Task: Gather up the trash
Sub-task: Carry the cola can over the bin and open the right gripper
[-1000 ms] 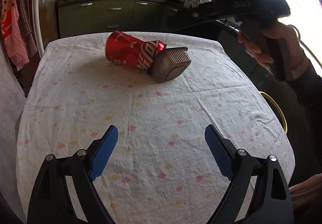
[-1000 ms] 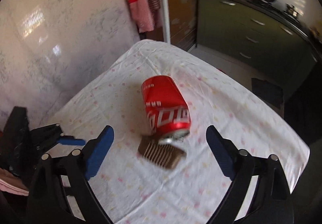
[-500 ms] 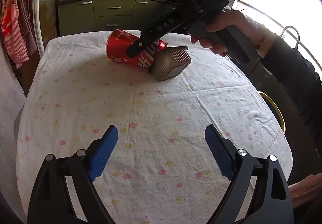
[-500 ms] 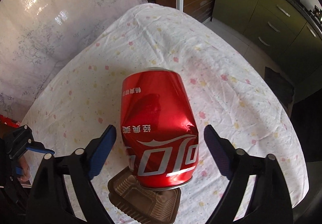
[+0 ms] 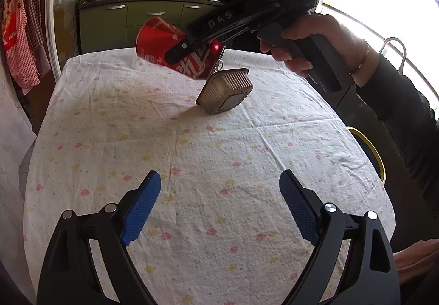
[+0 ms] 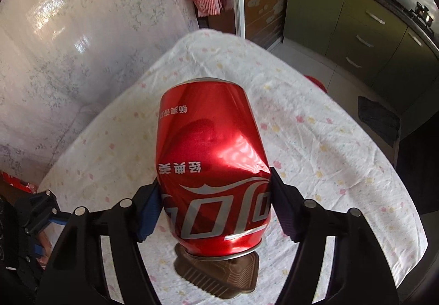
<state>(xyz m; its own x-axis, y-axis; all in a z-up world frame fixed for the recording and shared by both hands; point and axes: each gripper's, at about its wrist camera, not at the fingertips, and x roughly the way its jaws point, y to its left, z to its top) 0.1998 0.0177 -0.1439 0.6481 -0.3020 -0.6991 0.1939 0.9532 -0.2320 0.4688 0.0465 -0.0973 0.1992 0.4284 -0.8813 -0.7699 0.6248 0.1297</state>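
The near half of the table [image 5: 192, 167] lies open cloth in front of the left tongs [image 5: 219, 195], whose jaws stand wide apart with nothing between them. Farther on, the brown plastic tray [image 5: 225, 91] stands tilted on the cloth. Above and just behind it the right tongs [image 6: 215, 203] fill the air, clamped on the dented red can [image 6: 211, 157], with the holding hand [image 5: 315, 44] blocking the right side

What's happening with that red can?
A person is picking up trash. The right gripper is squeezing the dented red can and holds it above the flowery tablecloth. A brown plastic tray lies on the table just under it. The left gripper is open and empty, hovering near the table's front.
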